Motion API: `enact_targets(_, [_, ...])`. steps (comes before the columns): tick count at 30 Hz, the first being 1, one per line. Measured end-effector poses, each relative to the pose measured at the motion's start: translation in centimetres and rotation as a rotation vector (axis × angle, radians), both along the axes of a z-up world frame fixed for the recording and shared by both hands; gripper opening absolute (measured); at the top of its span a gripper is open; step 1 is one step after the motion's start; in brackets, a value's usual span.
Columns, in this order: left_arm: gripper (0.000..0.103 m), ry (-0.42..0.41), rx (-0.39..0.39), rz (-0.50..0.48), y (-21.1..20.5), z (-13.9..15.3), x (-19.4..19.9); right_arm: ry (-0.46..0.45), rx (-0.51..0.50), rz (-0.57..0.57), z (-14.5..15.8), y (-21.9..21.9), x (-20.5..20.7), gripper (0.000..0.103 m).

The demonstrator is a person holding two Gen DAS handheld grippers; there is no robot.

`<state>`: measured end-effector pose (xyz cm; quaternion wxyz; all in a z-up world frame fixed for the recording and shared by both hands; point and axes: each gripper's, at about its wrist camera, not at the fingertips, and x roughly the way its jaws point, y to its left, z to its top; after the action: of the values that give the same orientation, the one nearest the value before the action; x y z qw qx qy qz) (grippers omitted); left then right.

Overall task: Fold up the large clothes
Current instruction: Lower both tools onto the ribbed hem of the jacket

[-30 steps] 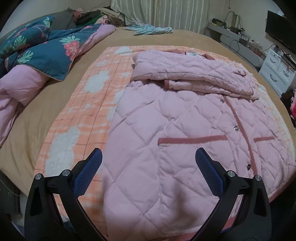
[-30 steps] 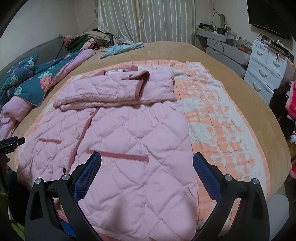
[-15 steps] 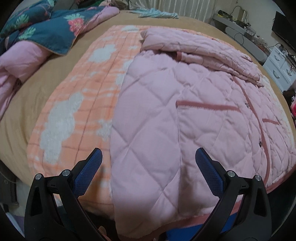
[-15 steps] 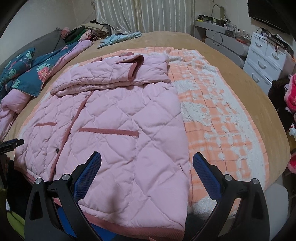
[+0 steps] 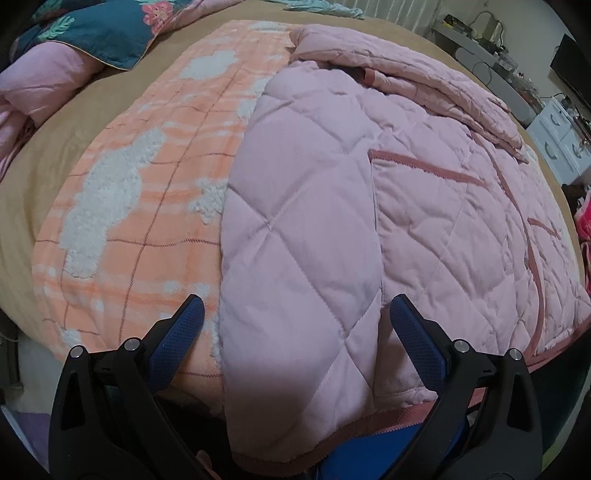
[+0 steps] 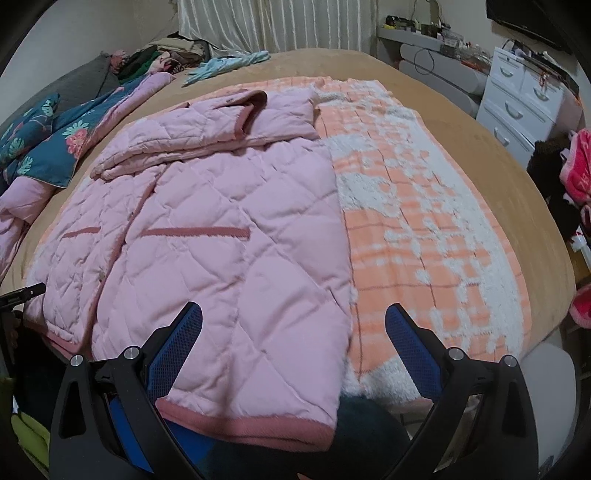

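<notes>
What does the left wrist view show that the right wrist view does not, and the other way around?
Only the left wrist view shows the left gripper, open above the pink quilted jacket's left hem corner.

Only the right wrist view shows the right gripper, open above the jacket's right hem corner, the light blue garment near the curtain, and the clothes pile at the far left.

Both show the jacket with its sleeves folded across the top, the orange checked blanket under it, the floral quilt and the white drawers.

Black gripper frames, silver screws, textured blue fingers.
</notes>
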<state>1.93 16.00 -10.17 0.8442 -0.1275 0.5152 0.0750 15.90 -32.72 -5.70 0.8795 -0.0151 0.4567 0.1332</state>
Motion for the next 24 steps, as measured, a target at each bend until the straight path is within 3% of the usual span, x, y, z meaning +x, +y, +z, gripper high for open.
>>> enact_targets(17, [0.095,0.006,-0.013,-0.006,-0.5,-0.4,-0.7,0.168,-0.042,0.049,-3.6,0.3,-0.5,0.097])
enact_targets(24, [0.095,0.003,-0.014,-0.01,-0.6,-0.1,-1.3,0.232,-0.041,0.09,-4.7,1.3,-0.2,0.074])
